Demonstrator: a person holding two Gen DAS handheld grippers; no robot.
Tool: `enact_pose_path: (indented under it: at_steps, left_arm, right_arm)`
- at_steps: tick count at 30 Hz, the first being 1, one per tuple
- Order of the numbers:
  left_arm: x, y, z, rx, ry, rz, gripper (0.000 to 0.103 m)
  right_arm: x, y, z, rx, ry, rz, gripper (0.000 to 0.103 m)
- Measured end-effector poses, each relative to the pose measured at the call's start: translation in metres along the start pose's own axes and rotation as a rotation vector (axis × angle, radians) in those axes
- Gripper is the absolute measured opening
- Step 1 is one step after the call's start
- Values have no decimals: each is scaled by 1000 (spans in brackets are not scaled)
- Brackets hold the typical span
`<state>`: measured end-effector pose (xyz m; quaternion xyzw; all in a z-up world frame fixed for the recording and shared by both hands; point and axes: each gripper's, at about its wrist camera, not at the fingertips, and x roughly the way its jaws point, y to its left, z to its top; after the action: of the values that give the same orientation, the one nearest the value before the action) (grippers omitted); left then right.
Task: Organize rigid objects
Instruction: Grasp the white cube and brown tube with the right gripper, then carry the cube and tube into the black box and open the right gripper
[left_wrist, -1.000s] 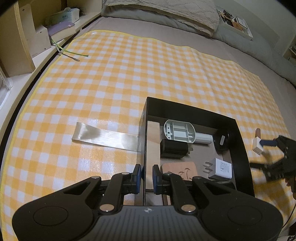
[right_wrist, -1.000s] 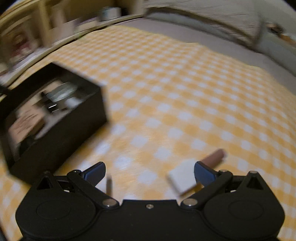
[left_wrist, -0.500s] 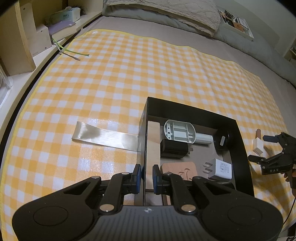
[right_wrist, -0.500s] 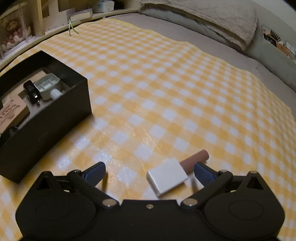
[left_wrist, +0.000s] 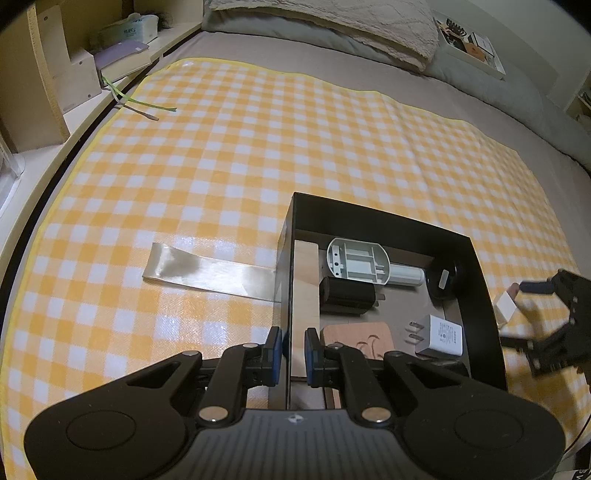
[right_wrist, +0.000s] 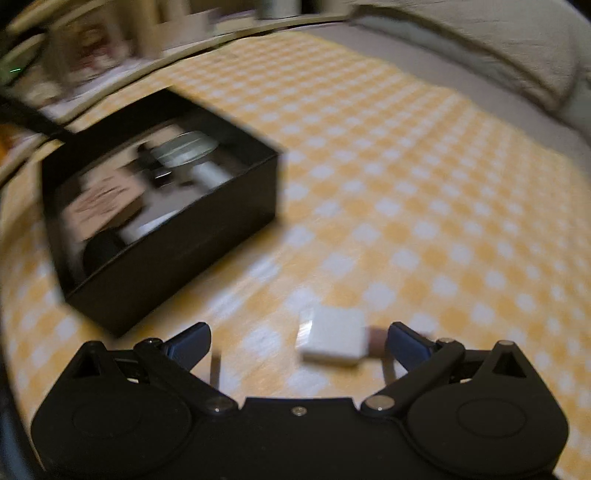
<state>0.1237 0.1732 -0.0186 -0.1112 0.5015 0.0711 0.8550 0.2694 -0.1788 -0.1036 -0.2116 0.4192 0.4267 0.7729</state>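
Sliding nearer to the black box (right_wrist: 177, 236), the right gripper (right_wrist: 297, 338) is open around the white block (right_wrist: 332, 341) – not lifted yet; left gripper (left_wrist: 293, 349) clamps the box wall.

A: How is the checked cloth (left_wrist: 258, 155) finished?
B: A glossy, faintly textured sheen is seen.
A: And the black box (left_wrist: 373, 214)?
B: Matt card is suggested; a wooden slat (left_wrist: 304, 280) with smooth grain lies inside.
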Motion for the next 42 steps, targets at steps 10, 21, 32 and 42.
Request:
enact_pose_path:
  at_steps: [10, 21, 32, 42]
  left_arm:
    - [0, 1, 0, -6, 1, -6, 12]
    - [0, -5, -1, 35, -8, 21, 12]
    - [0, -9, -2, 55, -12, 41, 12]
    - [-2, -6, -2, 50, -9, 26, 12]
  right_arm:
    - [27, -12, 6, 138, 87, -125, 102]
    - [0, -14, 17, 169, 39, -131, 87]
    - [-58, 46, 68, 44, -226, 19, 87]
    - [-23, 126, 84, -328, -155, 146, 87]
